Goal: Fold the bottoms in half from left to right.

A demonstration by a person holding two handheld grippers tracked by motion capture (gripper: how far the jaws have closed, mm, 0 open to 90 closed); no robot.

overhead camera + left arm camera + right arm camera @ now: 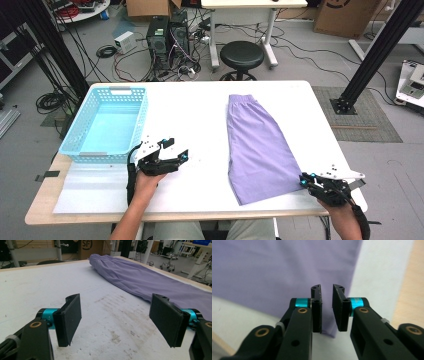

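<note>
The right gripper (326,308), jaws nearly closed with a slim gap and no cloth pinched, hovers at the near right corner of the purple shorts (257,145). The left gripper (167,156) waits wide open, left of the shorts. The step looks like grasping that corner; next, the pads must nip the fabric.

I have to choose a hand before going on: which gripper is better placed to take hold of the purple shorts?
Right. The right gripper sits at the near corner of the purple shorts, its jaws nearly closed with a narrow gap above the hem. The left gripper hovers wide open over bare table, apart from the cloth.
</note>
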